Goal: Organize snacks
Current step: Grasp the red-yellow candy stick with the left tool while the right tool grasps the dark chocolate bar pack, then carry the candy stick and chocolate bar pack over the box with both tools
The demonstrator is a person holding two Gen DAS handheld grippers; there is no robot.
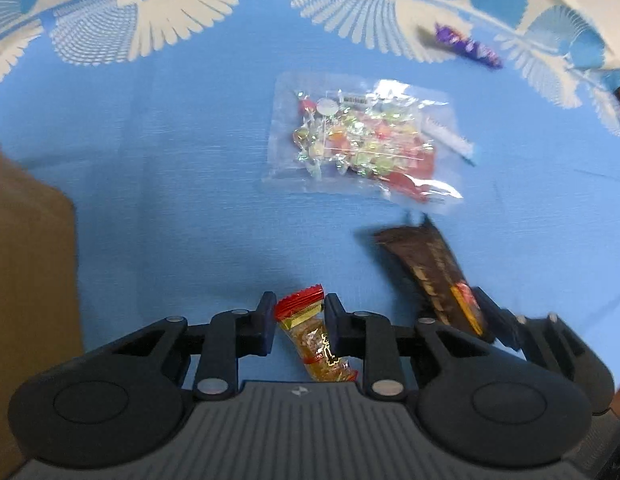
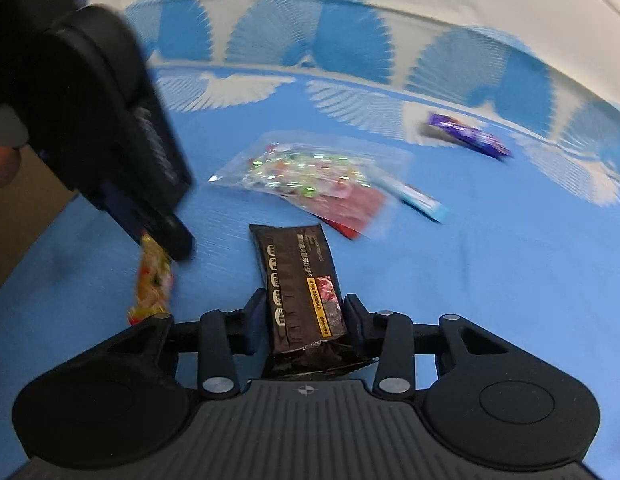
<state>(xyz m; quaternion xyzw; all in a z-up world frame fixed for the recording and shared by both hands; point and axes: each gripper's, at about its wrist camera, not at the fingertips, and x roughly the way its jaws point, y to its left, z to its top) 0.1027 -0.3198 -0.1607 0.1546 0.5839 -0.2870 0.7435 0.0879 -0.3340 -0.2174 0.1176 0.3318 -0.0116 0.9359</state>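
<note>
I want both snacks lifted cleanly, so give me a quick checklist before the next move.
1. Left gripper closed on the red-and-gold snack packet: ok.
2. Right gripper closed on the dark brown snack bar: ok.
3. Two grippers apart: ok, though close.
4. Clear bag of mixed candies away from both grips: ok.
5. Brown cardboard box open to receive snacks: cannot tell.
6. Purple wrapped bar left on the blue tablecloth: ok.

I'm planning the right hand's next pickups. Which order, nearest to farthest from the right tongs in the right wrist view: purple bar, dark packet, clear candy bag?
1. Dark packet, between the right tongs.
2. Clear candy bag, mid-cloth beyond the packet.
3. Purple bar, far right, by the white pattern.
</note>
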